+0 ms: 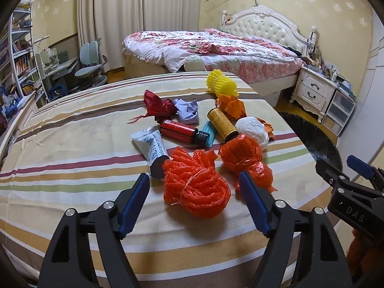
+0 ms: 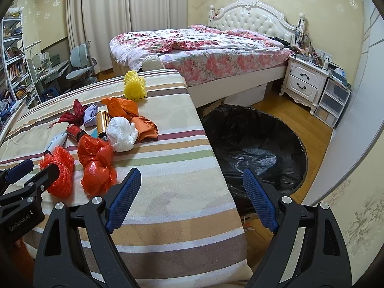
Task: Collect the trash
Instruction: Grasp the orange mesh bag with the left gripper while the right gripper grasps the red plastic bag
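Observation:
Trash lies on a striped table (image 1: 72,158). Nearest is an orange foam net bundle (image 1: 194,182), also in the right wrist view (image 2: 60,172). My left gripper (image 1: 194,180) is open, its jaws on either side of that bundle, just short of it. Beside it lie an orange plastic bag (image 1: 244,160), a white tube (image 1: 151,146), a red bottle (image 1: 180,130), a yellow bottle (image 1: 222,123), a white wad (image 1: 253,128), a yellow foam net (image 1: 222,82) and a dark red wrapper (image 1: 157,106). My right gripper (image 2: 192,180) is open and empty over the table's right edge.
A bin lined with a black bag (image 2: 254,144) stands on the wood floor right of the table. Behind are a bed with a floral cover (image 2: 204,45), a white nightstand (image 2: 304,81), a desk chair (image 1: 91,60) and bookshelves (image 1: 19,48).

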Available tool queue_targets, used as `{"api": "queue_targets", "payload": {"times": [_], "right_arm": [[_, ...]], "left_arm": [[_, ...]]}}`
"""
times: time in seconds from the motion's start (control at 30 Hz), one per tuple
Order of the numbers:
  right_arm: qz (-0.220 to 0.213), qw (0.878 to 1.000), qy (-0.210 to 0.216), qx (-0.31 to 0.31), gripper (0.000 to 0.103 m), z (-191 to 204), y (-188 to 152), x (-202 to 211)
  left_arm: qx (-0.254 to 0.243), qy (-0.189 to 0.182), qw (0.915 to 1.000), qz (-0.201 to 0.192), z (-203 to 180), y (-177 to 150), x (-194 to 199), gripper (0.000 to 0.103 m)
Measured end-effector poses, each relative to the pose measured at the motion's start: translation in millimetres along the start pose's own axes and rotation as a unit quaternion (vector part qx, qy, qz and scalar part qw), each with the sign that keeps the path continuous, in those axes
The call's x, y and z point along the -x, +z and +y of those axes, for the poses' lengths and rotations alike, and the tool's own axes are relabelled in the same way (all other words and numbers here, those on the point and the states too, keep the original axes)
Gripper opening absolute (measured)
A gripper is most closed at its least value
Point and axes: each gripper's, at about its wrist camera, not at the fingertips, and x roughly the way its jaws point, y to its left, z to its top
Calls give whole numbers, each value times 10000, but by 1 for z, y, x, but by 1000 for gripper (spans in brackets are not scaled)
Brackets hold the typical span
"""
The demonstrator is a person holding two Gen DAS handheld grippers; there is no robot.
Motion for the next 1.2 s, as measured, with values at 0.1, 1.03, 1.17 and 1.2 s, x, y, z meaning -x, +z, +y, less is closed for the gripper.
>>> {"api": "queue_targets", "payload": {"times": [0.1,1.03,1.17,1.2], "right_arm": [[-2,10000,2,-12,85,-1,0,0],[17,9970,515,574,85,56,2,2],[82,9942,696,815,75,79,4,-2],[106,9936,734,852,75,83,4,-3]], "left_arm": [[-43,114,9999,58,-1,-2,-4,78],[-1,33,10000,-50,35,-9,15,53],[66,174,9998,-117,48,-11,18,53],[85,201,9997,-126,51,-11,18,53]]}}
